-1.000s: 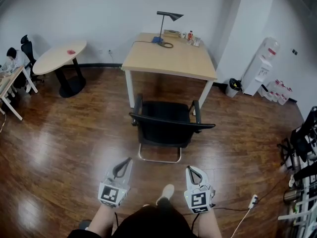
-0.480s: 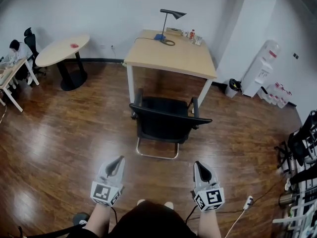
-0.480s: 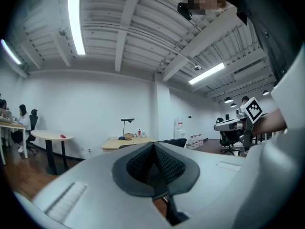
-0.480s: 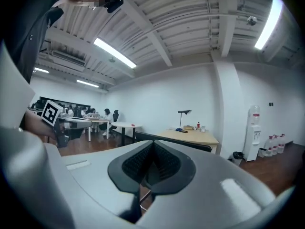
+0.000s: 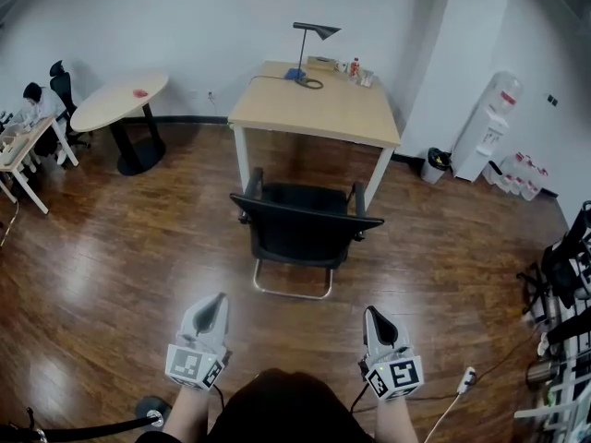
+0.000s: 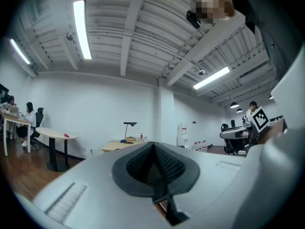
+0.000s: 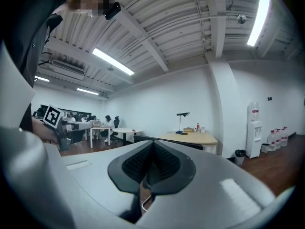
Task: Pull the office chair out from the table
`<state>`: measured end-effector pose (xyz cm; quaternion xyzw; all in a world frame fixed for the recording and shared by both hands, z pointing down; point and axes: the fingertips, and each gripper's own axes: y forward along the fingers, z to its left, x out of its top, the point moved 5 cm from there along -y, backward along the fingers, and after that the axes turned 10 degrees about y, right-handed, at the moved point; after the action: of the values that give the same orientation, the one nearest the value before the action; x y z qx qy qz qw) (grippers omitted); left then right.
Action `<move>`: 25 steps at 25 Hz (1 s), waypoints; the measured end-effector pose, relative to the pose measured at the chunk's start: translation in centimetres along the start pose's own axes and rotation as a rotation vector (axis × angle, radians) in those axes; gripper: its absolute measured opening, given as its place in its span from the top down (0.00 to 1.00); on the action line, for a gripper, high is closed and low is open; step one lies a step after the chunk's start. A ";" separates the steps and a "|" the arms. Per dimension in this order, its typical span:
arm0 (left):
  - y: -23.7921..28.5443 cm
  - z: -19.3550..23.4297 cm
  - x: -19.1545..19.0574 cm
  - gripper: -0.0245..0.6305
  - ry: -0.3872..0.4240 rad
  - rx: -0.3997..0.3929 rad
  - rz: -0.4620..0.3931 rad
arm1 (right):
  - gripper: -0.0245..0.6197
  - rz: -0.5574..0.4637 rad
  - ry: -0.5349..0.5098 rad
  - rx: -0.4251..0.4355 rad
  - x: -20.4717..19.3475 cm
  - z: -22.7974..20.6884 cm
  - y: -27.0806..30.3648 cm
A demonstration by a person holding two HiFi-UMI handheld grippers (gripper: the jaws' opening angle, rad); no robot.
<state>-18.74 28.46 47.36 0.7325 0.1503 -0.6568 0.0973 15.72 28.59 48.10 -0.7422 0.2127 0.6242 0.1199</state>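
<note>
Down at the bottom of the head view, the left gripper (image 5: 215,301) and the right gripper (image 5: 372,314) are held out level, one on each side. Each one has its jaws pressed tight together, with nothing between them. Neither touches anything.

Out in front of them, well apart, the black chair (image 5: 305,233) stands on the brown wood floor (image 5: 111,275). Its back faces the grippers. Its front is close up to the near edge of the table (image 5: 319,111). A black lamp (image 5: 312,44) stands at the far end of the table.

Only the head view shows the whole chair, with a round table (image 5: 118,100) off to the left and a white water cooler (image 5: 489,123) off to the right.

From low down, the left gripper view shows the shut left gripper (image 6: 153,144) and long ceiling lights (image 6: 82,28) that the head view does not show. The chair is hidden behind this gripper's own body.

Over the right gripper (image 7: 151,142), the right gripper view shows the top bar of the chair (image 7: 190,145) in front of the table (image 7: 193,137).
</note>
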 end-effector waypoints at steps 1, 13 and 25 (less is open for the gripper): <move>0.1 -0.4 0.0 0.96 0.004 -0.006 0.001 | 0.94 -0.006 0.011 -0.002 0.0 -0.3 0.0; -0.4 -3.3 -0.5 0.96 0.001 0.015 0.027 | 0.94 -0.016 0.081 0.004 -0.6 -2.5 -1.2; -1.7 -2.8 0.1 0.96 0.011 0.054 0.027 | 0.94 0.006 0.084 0.046 -0.9 -1.7 -1.4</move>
<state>-16.68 31.01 47.74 0.7403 0.1231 -0.6553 0.0853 17.70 29.20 49.17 -0.7640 0.2340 0.5878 0.1263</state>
